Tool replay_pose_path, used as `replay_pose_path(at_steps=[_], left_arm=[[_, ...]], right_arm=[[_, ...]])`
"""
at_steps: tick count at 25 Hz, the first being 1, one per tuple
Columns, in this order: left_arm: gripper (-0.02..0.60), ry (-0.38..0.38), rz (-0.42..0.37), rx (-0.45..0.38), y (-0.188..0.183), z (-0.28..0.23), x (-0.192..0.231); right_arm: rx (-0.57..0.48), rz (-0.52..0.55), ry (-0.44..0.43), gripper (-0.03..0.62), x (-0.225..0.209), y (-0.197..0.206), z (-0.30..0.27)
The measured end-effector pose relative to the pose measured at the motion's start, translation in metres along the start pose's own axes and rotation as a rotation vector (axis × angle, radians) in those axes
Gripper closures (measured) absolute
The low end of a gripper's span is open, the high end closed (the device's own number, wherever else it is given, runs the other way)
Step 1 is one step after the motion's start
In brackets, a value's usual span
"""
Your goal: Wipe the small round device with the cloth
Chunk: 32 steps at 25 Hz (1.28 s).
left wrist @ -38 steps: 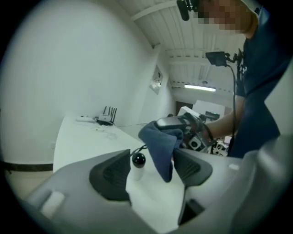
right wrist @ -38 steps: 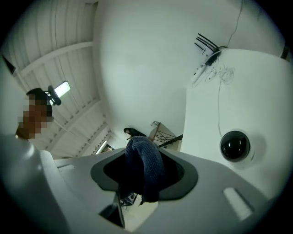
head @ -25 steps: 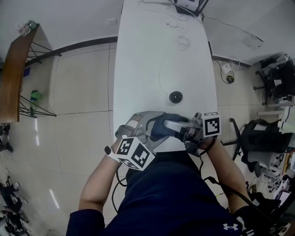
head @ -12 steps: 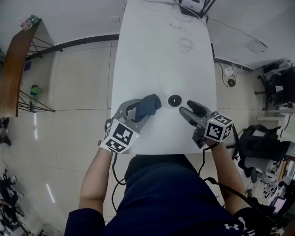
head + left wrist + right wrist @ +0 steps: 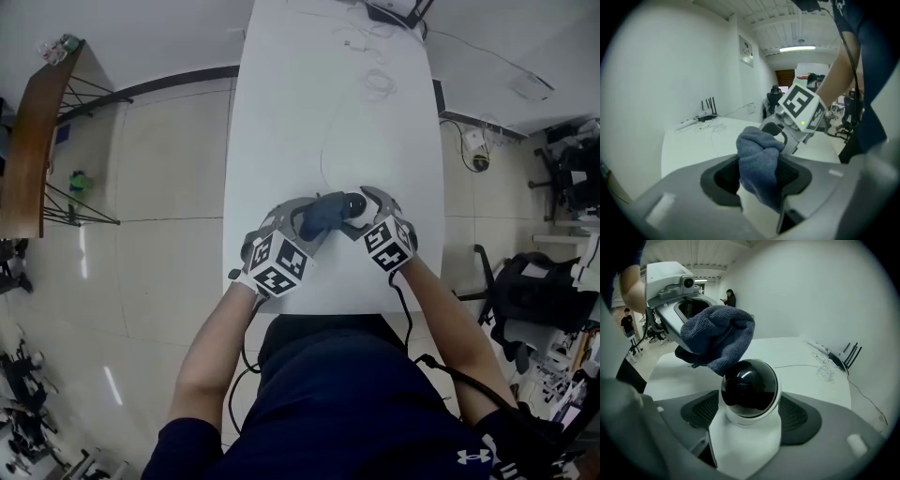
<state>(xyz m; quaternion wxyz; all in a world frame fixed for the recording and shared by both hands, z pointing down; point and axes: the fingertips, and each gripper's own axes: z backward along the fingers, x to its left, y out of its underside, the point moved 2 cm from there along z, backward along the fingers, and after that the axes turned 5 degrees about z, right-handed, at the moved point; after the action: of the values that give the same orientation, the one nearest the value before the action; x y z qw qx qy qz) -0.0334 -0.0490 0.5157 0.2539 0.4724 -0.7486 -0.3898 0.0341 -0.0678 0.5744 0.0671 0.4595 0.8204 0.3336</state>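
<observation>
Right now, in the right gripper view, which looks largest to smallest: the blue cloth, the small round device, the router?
1. blue cloth, slightly largest.
2. small round device, nearly alike; both are close to the camera.
3. router, smallest, but far from the camera, so its real size is unsure.

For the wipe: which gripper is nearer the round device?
Right: the right gripper's just-opened jaws flank the device. The left gripper, jaws just eased, holds the cloth at its top.
</observation>
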Motion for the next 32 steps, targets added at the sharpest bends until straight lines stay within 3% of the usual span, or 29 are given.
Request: replay_pose_path(at_steps=[3, 7, 12, 14, 16, 19, 21, 24, 27, 29, 32], left_arm=[[0.390, -0.003, 0.027, 0.034, 0.022, -0.008, -0.005], [0.390, -0.024, 0.044, 0.130, 0.057, -0.025, -0.005], [0.390, 0.000, -0.039, 0.337, 0.082, -0.044, -0.004], [0.390, 0.004, -0.072, 0.379, 0.080, -0.045, 0.000], [0.390, -0.031, -0.091, 0.353, 0.067, -0.036, 0.012], [0.388, -0.045, -0.094, 0.246, 0.023, -0.010, 0.028], [0.387, -0.006, -0.164, 0.203, -0.009, 0.003, 0.022], [0.387, 0.051, -0.404, 0.216, -0.041, 0.003, -0.001], [0.387, 0.071, -0.624, 0.277, -0.047, -0.005, -0.018], [0.388, 0.071, -0.659, 0.320, -0.038, -0.010, -0.014], [0.388, 0.060, -0.585, 0.367, -0.017, -0.018, 0.008]], right_arm=[[0.021, 0.012, 0.003, 0.243, -0.001, 0.005, -0.005], [0.018, 0.000, -0.002, 0.247, 0.001, 0.007, -0.006], [0.025, 0.011, -0.006, 0.247, 0.001, 0.006, -0.007], [0.029, 0.007, -0.006, 0.247, 0.001, 0.006, -0.008], [0.036, 0.004, -0.005, 0.247, 0.003, 0.006, -0.009], [0.042, 0.009, -0.009, 0.247, 0.004, 0.005, -0.011], [0.041, 0.011, -0.012, 0.247, 0.004, 0.006, -0.010], [0.042, 0.001, -0.009, 0.247, 0.004, 0.009, -0.009], [0.041, 0.000, -0.009, 0.247, 0.005, 0.008, -0.010], [0.043, 0.003, -0.011, 0.247, 0.006, 0.008, -0.010], [0.041, 0.004, -0.010, 0.247, 0.006, 0.007, -0.010]])
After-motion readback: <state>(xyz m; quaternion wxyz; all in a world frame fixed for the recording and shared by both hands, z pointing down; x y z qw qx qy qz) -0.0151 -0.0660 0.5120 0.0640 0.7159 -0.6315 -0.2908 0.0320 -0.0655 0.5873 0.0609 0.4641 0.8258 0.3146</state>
